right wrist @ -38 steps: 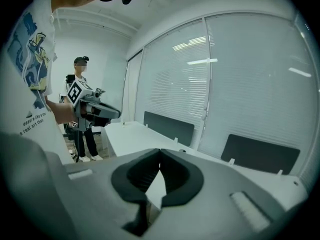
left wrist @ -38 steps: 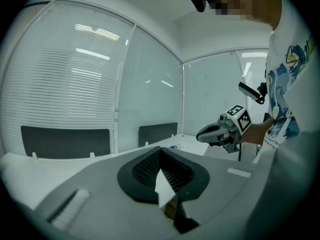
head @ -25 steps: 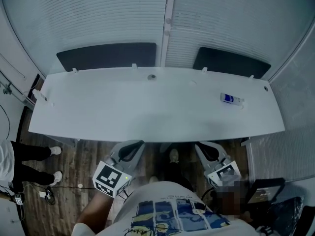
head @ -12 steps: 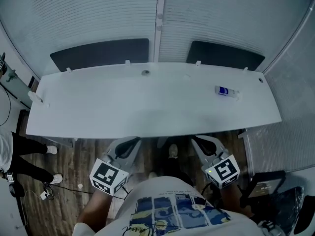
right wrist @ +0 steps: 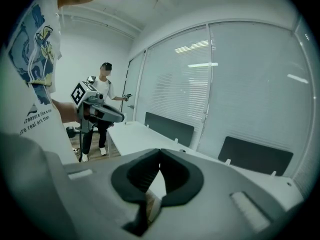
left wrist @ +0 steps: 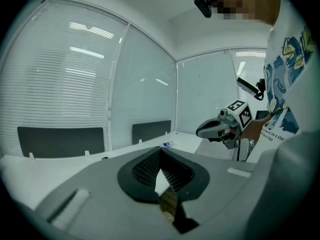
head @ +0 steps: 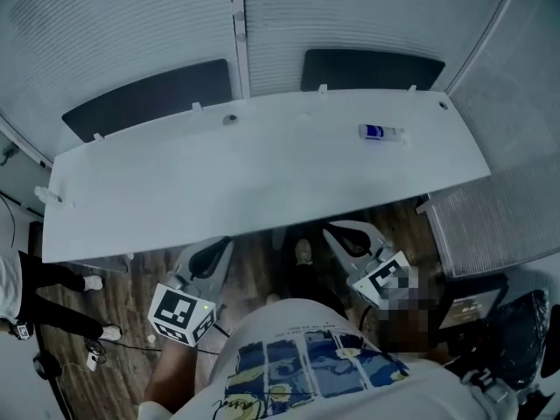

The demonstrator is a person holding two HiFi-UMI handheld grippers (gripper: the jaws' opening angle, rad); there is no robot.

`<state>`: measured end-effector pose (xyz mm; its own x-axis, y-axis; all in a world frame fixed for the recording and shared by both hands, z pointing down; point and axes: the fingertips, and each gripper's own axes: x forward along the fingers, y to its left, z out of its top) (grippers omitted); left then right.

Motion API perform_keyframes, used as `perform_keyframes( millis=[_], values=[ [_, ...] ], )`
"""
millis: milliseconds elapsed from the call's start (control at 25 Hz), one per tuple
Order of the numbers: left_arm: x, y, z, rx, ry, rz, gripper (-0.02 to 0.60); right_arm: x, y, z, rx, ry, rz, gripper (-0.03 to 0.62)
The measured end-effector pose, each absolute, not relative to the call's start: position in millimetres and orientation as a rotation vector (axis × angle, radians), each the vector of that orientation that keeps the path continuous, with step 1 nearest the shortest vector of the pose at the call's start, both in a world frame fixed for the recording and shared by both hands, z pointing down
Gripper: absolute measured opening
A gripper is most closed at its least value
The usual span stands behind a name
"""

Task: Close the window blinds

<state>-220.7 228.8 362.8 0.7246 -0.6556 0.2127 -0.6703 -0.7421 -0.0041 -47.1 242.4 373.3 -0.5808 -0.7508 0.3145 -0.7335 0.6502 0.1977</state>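
Two grippers are held low against the body in the head view. The left gripper [head: 219, 247] is seen at 7 o'clock and the right gripper [head: 334, 231] at 5 o'clock. Both are kept short of the table [head: 262, 173] and well apart from the blinds [head: 350, 16] at 12 o'clock. Against a second ago, the scene is swung round. The window post [head: 238, 33] is shifted from 12 toward 11 o'clock, the table is tilted with its 9 o'clock end lower, and the small bottle [head: 381, 132] is carried toward 1 o'clock. The grippers are left where they were. This is judged to be a turn of the head toward 3 o'clock, perhaps in search of a control for the blinds; no cord or wand is seen.

In the left gripper view, the jaws are seen pressed together with nothing between them. The blinds are spread at 10 o'clock and the other gripper is shown at 3 o'clock.

In the right gripper view, the jaws are likewise brought together and empty. The blinds are seen from 12 to 3 o'clock, and a bystander [right wrist: 102, 109] is seen at 9 o'clock.

Slats are hung across the panes; whether they are turned fully shut cannot be told. Work on the blinds is judged not yet begun.
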Motion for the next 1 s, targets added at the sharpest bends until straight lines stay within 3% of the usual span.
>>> perform_keyframes(
  millis=[1000],
  values=[
    [-204,218,395,2.825,-1.000,0.359,0.005,-40,243,399,1.190,-2.453,0.017,0.003]
  ],
)
